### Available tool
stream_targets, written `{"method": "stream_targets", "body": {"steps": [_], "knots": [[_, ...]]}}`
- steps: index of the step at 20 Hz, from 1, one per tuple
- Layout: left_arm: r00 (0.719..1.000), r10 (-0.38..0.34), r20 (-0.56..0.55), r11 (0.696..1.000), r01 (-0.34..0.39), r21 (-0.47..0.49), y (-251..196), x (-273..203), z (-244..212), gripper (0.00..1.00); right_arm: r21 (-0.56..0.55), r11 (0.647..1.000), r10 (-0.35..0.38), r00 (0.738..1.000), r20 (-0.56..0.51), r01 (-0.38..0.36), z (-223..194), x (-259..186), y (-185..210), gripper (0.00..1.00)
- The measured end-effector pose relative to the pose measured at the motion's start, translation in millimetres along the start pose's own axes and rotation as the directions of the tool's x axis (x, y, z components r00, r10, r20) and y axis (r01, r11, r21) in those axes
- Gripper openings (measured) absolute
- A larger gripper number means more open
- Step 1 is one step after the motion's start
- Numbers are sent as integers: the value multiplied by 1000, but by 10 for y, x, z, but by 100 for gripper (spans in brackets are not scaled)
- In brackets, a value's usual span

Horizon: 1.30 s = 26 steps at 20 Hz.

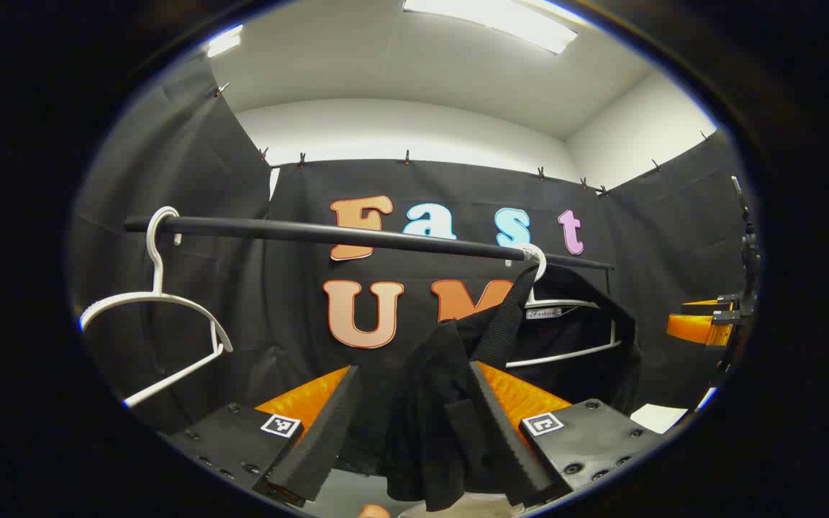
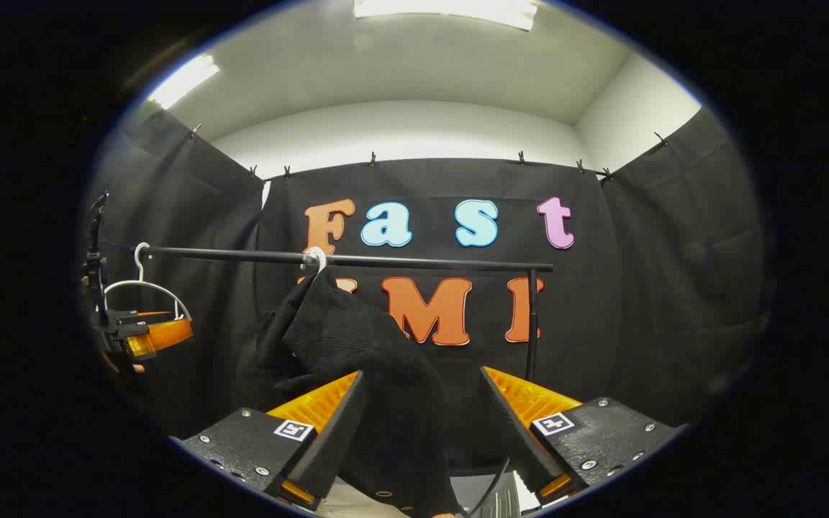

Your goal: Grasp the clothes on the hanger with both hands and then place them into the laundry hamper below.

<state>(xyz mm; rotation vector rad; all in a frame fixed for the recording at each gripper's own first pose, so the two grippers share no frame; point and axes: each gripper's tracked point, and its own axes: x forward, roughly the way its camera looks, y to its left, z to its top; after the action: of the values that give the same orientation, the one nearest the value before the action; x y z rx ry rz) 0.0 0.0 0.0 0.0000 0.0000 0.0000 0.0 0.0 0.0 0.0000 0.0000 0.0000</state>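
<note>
Below the black rail [image 1: 357,234], my way on the left is blocked by an empty white hanger [image 1: 159,302]. Under the rail's middle is open room. On the right, under the rail, the black garment [image 1: 443,403] hangs between my fingers.

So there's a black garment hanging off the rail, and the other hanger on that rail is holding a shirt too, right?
Not quite. The black garment does hang from the rail, but in the left gripper view the other white hanger is bare, with no shirt on it.
</note>
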Motion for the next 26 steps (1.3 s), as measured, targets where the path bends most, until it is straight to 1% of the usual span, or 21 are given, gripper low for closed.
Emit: {"method": "stream_targets", "body": {"steps": [3, 4, 7, 8, 16, 17, 18, 19, 20, 25, 26], "knots": [[1000, 15, 0, 1000, -15, 14, 50, 19, -8, 96, 2, 1000, -1, 1000, 0, 1, 0, -5, 13, 95], [1000, 18, -1, 1000, -18, 22, 55, 22, -12, 93, 3, 1000, -1, 1000, 0, 1, 4, 10, 19, 95], [1000, 11, 2, 1000, -11, 28, 22, 2, -23, 93, 3, 1000, -3, 1000, -1, 3, 0, 20, 21, 95], [1000, 9, 1, 1000, -9, 28, 20, -4, -32, 96, 3, 1000, -4, 1000, -4, 4, -25, 9, 27, 95], [1000, 6, -6, 1000, -6, 22, 48, -29, -47, 96, -14, 1000, 5, 1000, -24, -5, -151, 25, 105, 95], [1000, 4, -3, 1000, -4, 20, 48, -29, -44, 93, -17, 1000, 5, 1000, -23, -5, -164, 25, 126, 95], [1000, 0, -2, 1000, 0, 17, 33, -31, -43, 96, -22, 1000, 6, 1000, -24, -7, -183, 25, 149, 95], [1000, -3, -3, 1000, 3, 14, 23, -20, -55, 99, -32, 999, 7, 1000, -27, -8, -212, 23, 172, 95], [1000, -5, -5, 1000, 5, 14, 7, -19, -67, 96, -42, 999, 8, 1000, -29, -9, -254, 29, 188, 95], [1000, -14, -18, 1000, 15, 20, -30, -11, -124, 96, -57, 998, 34, 997, -63, -38, -540, 131, 358, 95], [1000, -14, -18, 1000, 15, 22, -23, -4, -128, 93, -51, 998, 43, 997, -70, -47, -597, 163, 407, 100]]}}
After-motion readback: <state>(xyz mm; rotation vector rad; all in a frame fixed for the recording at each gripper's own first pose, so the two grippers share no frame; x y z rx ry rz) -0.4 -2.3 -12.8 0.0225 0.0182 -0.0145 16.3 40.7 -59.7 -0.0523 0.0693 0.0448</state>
